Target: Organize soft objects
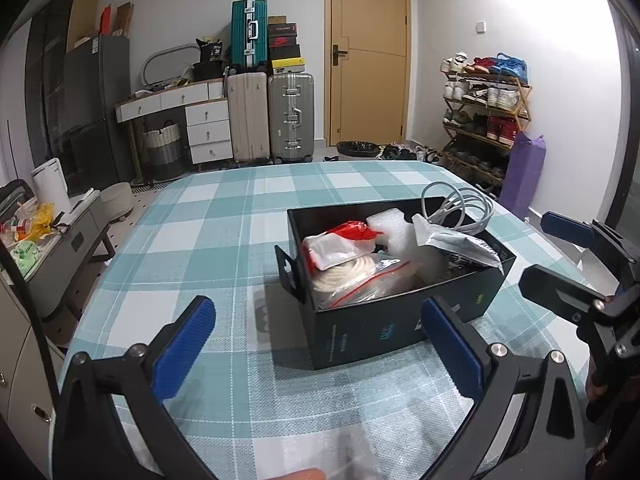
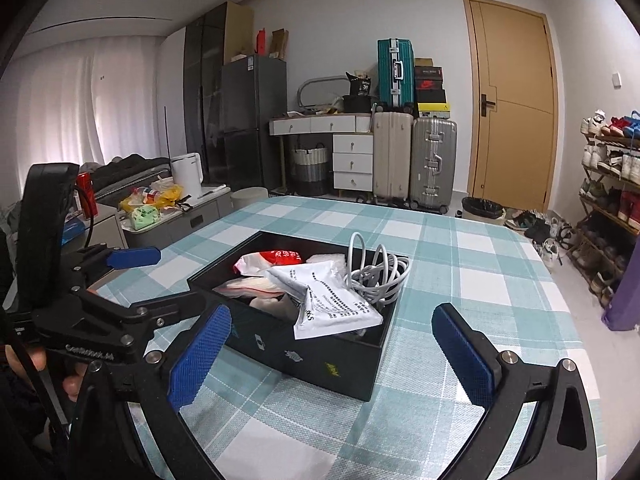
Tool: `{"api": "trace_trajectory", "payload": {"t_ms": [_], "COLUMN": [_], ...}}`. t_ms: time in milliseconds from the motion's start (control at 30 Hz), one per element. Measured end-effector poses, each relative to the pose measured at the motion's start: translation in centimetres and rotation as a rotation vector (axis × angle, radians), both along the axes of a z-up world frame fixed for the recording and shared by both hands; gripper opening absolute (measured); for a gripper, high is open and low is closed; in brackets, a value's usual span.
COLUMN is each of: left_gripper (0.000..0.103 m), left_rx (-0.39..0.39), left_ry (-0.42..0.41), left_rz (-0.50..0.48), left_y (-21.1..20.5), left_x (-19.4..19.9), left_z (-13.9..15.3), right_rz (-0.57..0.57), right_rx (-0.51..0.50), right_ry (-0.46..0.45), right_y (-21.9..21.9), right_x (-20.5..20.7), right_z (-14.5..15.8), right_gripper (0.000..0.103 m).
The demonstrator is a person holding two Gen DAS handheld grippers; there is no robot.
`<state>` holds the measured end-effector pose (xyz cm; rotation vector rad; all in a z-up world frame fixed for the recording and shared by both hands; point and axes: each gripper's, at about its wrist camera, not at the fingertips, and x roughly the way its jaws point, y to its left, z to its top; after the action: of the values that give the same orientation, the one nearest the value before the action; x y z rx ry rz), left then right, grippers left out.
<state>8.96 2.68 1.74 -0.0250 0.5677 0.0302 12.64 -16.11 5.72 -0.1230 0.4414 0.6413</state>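
A black open box (image 1: 352, 328) (image 2: 320, 356) stands on the checked tablecloth. In it lie a red and white bag (image 1: 340, 244) (image 2: 276, 258), white foam (image 1: 394, 228), a coiled white rope in a clear bag (image 1: 352, 276), a grey printed pouch (image 1: 460, 246) (image 2: 332, 300) and a coiled white cable (image 1: 460, 204) (image 2: 376, 272). My left gripper (image 1: 320, 344) (image 2: 164, 276) is open and empty, just in front of the box. My right gripper (image 2: 332, 356) (image 1: 560, 256) is open and empty, at the box's right near side.
The table (image 1: 224, 216) (image 2: 480, 264) is covered in a teal and white checked cloth. Behind it stand suitcases (image 1: 272, 116), a white drawer desk (image 1: 200, 120), a door (image 1: 368, 52) and a shoe rack (image 1: 484, 112). A low cabinet with clutter (image 1: 48, 240) stands left.
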Motion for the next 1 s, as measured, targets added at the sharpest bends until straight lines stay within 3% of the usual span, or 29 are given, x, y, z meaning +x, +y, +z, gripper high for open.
{"api": "trace_trajectory", "payload": {"t_ms": [433, 1000], "left_gripper": [0.103, 0.103], "left_rx": [-0.007, 0.048], "left_ry": [-0.022, -0.029], "left_rz": [0.014, 0.043], "left_y": [0.4, -0.2], "left_x": [0.1, -0.2], "left_z": [-0.6, -0.6], "right_rz": [-0.005, -0.016], "right_rx": [0.024, 0.02], "right_ry": [0.0, -0.01], "right_y": [-0.5, -0.3], "right_x": [0.0, -0.2], "right_z": [-0.9, -0.8], "right_gripper": [0.102, 0.102]}}
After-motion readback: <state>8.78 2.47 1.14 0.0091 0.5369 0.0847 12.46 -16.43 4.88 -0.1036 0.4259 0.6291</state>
